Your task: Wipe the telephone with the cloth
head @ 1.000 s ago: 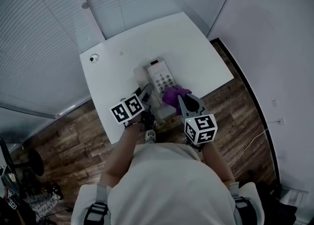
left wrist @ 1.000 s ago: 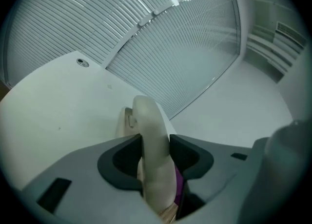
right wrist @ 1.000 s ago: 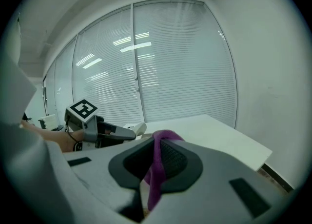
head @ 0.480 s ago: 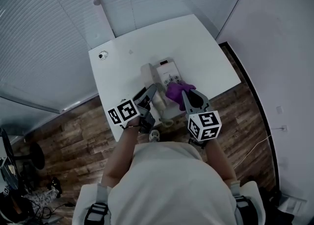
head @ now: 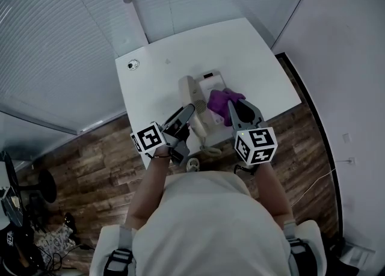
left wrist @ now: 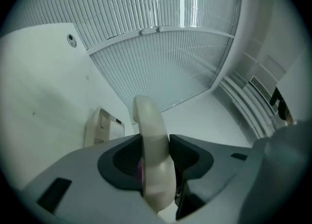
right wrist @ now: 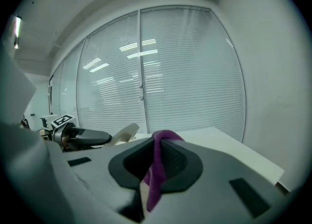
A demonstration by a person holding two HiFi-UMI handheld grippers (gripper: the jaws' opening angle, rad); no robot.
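Note:
The cream handset (head: 194, 101) is raised over the left side of the telephone base (head: 212, 80) on the white table (head: 252, 52). My left gripper (head: 190, 113) is shut on the handset (left wrist: 152, 135), which stands between its jaws in the left gripper view, with the base (left wrist: 103, 127) lying behind on the left. My right gripper (head: 232, 104) is shut on the purple cloth (head: 221, 98), which bunches over the base's keypad. In the right gripper view the cloth (right wrist: 157, 169) hangs pinched between the jaws. The handset (right wrist: 125, 133) and the left gripper (right wrist: 84, 138) show at the left there.
A coiled cord (head: 206, 141) hangs off the table's near edge. A small round fitting (head: 133, 64) sits at the table's far left corner. Window blinds (head: 60, 40) close the far side and left. A wall (head: 343, 40) stands on the right, over a wooden floor (head: 96, 166).
The left gripper has risen and rolled with the handset in it. The right gripper has carried the cloth a little further over the telephone base.

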